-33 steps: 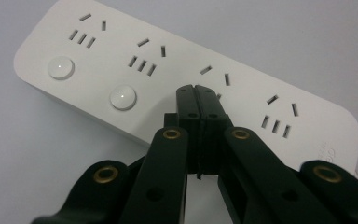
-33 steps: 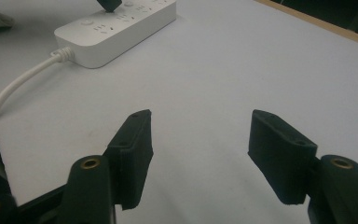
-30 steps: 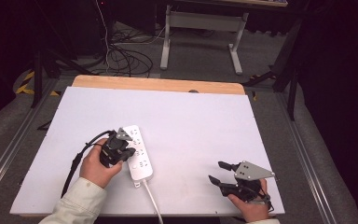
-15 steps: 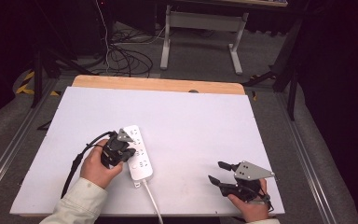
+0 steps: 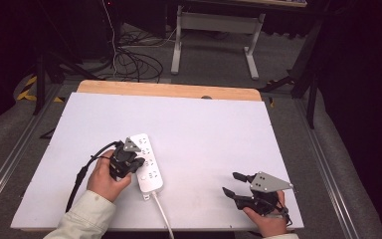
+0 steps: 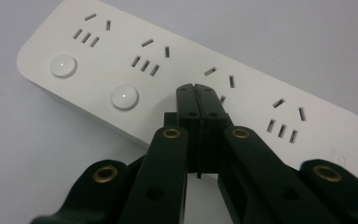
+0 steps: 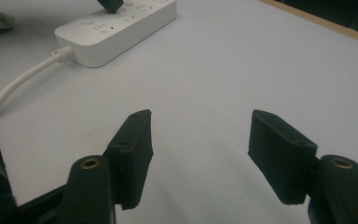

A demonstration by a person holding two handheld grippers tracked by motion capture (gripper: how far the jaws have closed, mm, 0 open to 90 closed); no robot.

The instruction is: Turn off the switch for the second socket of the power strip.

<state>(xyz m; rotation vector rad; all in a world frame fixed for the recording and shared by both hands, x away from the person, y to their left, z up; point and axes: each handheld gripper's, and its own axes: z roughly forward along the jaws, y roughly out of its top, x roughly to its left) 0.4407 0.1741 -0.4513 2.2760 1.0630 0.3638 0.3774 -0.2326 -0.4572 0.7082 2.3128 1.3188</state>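
Where the white plastic power strip (image 5: 146, 164) lies at about seven o'clock on the white table board (image 5: 204, 129), the left gripper (image 6: 196, 93) bears down on it with jaws pressed together, tips probably aimed at a round switch button (image 6: 125, 96), though contact is hidden. The right gripper (image 7: 198, 140) waits at five o'clock, jaws spread and empty, apparently idle.
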